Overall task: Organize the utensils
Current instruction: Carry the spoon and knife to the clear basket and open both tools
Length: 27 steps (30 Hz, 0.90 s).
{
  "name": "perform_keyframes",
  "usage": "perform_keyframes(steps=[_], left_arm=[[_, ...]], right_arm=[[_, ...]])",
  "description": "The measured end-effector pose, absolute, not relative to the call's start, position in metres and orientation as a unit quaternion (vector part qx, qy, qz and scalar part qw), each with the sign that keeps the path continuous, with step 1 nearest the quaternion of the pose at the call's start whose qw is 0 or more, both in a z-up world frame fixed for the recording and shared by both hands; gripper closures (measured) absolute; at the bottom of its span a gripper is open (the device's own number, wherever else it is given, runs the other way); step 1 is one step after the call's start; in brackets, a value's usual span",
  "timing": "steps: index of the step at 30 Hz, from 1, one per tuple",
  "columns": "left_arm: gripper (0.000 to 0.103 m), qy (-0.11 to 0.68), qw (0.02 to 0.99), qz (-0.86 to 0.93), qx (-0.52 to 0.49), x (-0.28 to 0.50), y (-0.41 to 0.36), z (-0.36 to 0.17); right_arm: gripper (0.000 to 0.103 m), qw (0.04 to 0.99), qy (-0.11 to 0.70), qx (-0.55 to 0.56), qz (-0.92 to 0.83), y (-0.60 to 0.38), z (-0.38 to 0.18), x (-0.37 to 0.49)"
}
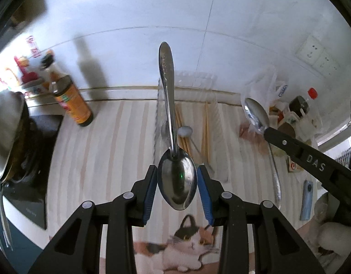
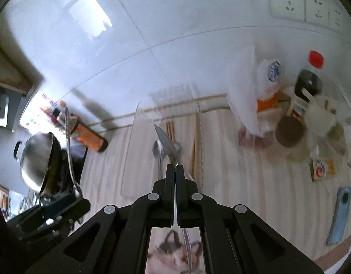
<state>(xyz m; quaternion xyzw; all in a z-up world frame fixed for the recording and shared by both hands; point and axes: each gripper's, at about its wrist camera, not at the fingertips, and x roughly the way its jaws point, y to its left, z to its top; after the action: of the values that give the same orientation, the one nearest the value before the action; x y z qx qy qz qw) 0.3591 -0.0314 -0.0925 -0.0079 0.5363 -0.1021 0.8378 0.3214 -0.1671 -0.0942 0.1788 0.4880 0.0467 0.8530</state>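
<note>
Left gripper (image 1: 177,174): blue pads (image 1: 151,182) pressed edge-on against the bowl of the first spoon (image 1: 168,105), handle sticking up and forward, held in the air above the striped counter (image 1: 102,150).

Right gripper (image 2: 175,171): jaws closed tight on the neck of the second spoon (image 2: 167,143), bowl pointing forward, handle trailing back under the fingers.

Both spoons aloft, short of the clear tray (image 2: 127,171) at the back of the counter. Already in the tray: chopsticks (image 2: 195,141) and a third spoon (image 2: 156,151).

Likely step: carrying both spoons to the tray.

Risks, as judged:
- Thin contact on a curved, slick steel bowl, with the long handle acting as a lever; any quick tilt could rotate or squirt the first spoon out of the left grip.
- Tray is transparent, with walls hard to read; a low approach could clip the rim and shove the tray.
- Dropping from height could scatter the chopsticks or bounce the spoon into the wrong compartment; dividers unclear here.
- Two grippers converging on one tray: risk of collision if released together.
- Sauce bottle (image 1: 71,100) near the left path, open to a knock from the raised handle.
</note>
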Motion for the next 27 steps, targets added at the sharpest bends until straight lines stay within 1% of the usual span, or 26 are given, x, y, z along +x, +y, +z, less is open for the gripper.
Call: perform_keyframes(steps=[7,13,15,16,17,18,19,20,21,22,23,24,25,26,27], left_arm=[[0.071,0.593,0.793,-0.133,-0.044,0.418,-0.039,-0.135],[0.070,0.613,0.778,-0.133,-0.047,0.449,-0.043,-0.150],[0.065,0.610,0.783,-0.118,-0.036,0.451,-0.040,-0.149],[0.058,0.605,0.788,-0.111,-0.028,0.450,-0.038,-0.148],[0.047,0.597,0.796,-0.100,-0.017,0.449,-0.035,-0.146],[0.041,0.586,0.806,-0.085,-0.003,0.445,-0.033,-0.143],[0.033,0.577,0.814,-0.074,0.010,0.442,-0.030,-0.142],[0.030,0.565,0.823,-0.060,0.024,0.437,-0.028,-0.140],[0.030,0.551,0.832,-0.045,0.041,0.432,-0.026,-0.138],[0.028,0.540,0.839,-0.034,0.053,0.427,-0.024,-0.137],[0.018,0.529,0.846,-0.026,0.062,0.422,-0.021,-0.137],[0.013,0.522,0.850,-0.021,0.068,0.416,-0.018,-0.137],[0.007,0.516,0.853,-0.018,0.071,0.410,-0.015,-0.137],[0.005,0.511,0.856,-0.018,0.072,0.405,-0.012,-0.137],[0.003,0.507,0.858,-0.019,0.077,0.400,-0.010,-0.138]], right_arm=[[0.102,0.817,0.524,0.237,0.030,-0.167,-0.132,0.387],[0.102,0.801,0.541,0.254,0.026,-0.166,-0.163,0.419],[0.101,0.796,0.550,0.252,0.023,-0.165,-0.171,0.429],[0.098,0.793,0.556,0.246,0.019,-0.165,-0.175,0.431],[0.090,0.792,0.560,0.242,0.016,-0.166,-0.176,0.432],[0.084,0.794,0.559,0.238,0.013,-0.166,-0.177,0.430],[0.073,0.798,0.558,0.230,0.008,-0.166,-0.176,0.428],[0.066,0.802,0.556,0.218,0.001,-0.165,-0.175,0.424],[0.064,0.808,0.554,0.202,-0.007,-0.165,-0.173,0.419],[0.060,0.814,0.552,0.182,-0.016,-0.163,-0.170,0.413],[0.051,0.818,0.550,0.168,-0.025,-0.163,-0.169,0.408],[0.046,0.824,0.547,0.147,-0.034,-0.161,-0.166,0.399],[0.037,0.828,0.543,0.132,-0.042,-0.159,-0.165,0.392],[0.029,0.833,0.539,0.116,-0.052,-0.157,-0.163,0.384],[0.027,0.836,0.537,0.100,-0.064,-0.155,-0.163,0.375]])
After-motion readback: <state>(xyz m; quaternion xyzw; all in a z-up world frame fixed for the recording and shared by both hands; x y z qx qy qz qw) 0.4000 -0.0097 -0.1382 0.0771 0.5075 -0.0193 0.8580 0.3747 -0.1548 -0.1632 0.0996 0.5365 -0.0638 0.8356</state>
